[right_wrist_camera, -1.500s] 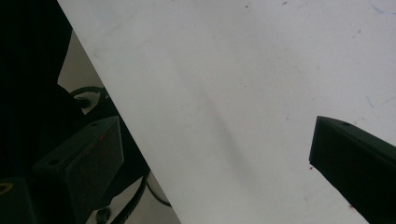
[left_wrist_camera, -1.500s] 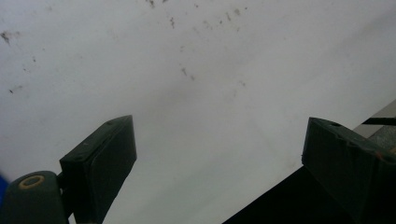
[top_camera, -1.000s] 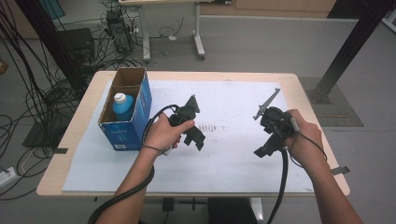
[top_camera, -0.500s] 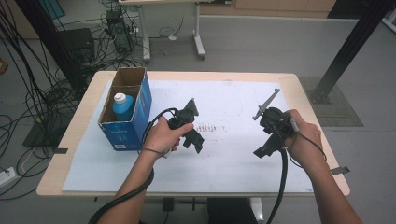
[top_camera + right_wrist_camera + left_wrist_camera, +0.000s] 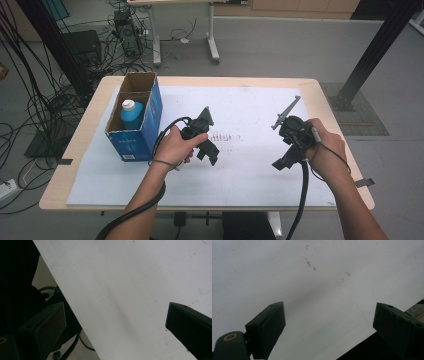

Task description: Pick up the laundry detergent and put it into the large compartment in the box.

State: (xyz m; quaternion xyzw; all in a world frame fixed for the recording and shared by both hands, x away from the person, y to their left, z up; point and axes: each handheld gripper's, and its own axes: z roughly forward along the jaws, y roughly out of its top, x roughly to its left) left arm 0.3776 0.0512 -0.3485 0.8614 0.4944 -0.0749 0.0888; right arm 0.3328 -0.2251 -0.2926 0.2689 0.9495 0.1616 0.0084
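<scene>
- left gripper (image 5: 209, 150) and right gripper (image 5: 281, 161) both hover over the white sheet (image 5: 250, 175) in the high view, jaws angled down toward the near edge, nothing between either pair.
- same view: the blue bottle (image 5: 132, 114) stands upright inside the open cardboard box (image 5: 145, 132) at the table's (image 5: 85, 150) left side, just beside the left hand (image 5: 175, 146) and well apart from the right hand (image 5: 327, 150).
- left gripper view: jaws spread wide, bare sheet between them, a few faint marks (image 5: 310, 264) farther up. no bottle ahead.
- right gripper view: jaws spread wide too, sheet edge running diagonally, dark floor and cable beyond it.
- judgement: the step looks like a reach for the bottle. the left gripper is nearest, so swing it round to face the box, keep the jaws wide, come down from above and clear of the box wall, then close on the bottle's body below the white cap.
</scene>
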